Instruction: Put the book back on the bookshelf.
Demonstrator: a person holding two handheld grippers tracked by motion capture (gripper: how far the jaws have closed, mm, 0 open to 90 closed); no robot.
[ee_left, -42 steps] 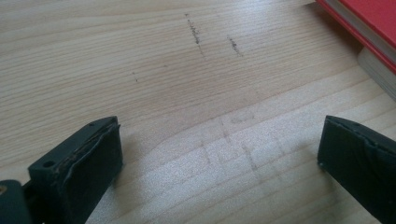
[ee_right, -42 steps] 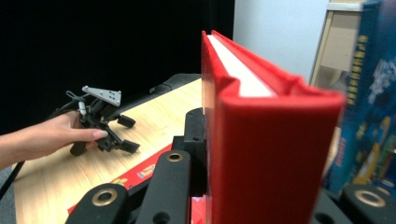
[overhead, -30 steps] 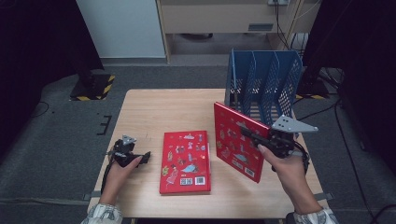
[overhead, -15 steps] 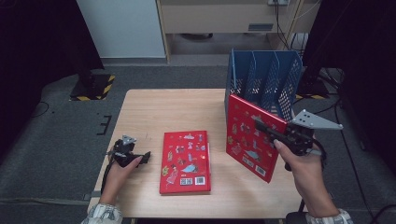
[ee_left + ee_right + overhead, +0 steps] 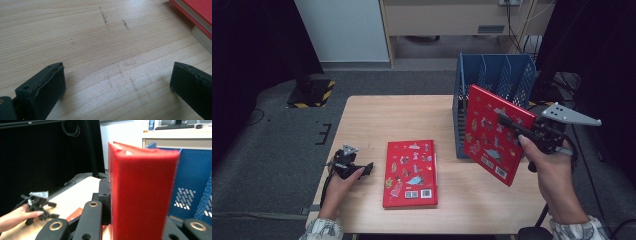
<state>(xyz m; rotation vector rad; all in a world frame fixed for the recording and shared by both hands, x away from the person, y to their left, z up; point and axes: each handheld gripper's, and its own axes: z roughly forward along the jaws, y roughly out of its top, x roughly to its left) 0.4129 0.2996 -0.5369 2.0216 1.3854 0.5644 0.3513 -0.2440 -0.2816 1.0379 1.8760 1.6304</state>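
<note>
High view: the wooden surface [image 5: 362, 120], pale and rectangular with a visible straight grain, carries everything under inspection. At its far right corner stands a blue plastic file rack [image 5: 504, 75], perforated walls and upright dividers forming narrow slots open at the top; the slots suit flat items set on edge.

The held book [image 5: 492, 132], a thin red hardback with small printed figures and a barcode on its cover, is lifted clear of the surface, tilted nearly on edge, just in front of the rack. That attitude suggests it is being lined up for a slot. The right claw [image 5: 507, 121] is clamped on this book near its right-hand edge; the right gripper view confirms the jaws pressed flat against the cover, the book standing upright between them with the rack behind.

A second book [image 5: 410, 174], same red cover, lies flat near the middle of the surface, apparently awaiting its turn.

The left claw [image 5: 362, 167] rests low near the left edge, well apart from the flat book. The left gripper view shows its black padded jaws spread wide over bare, lightly scuffed wood, nothing between them.
</note>
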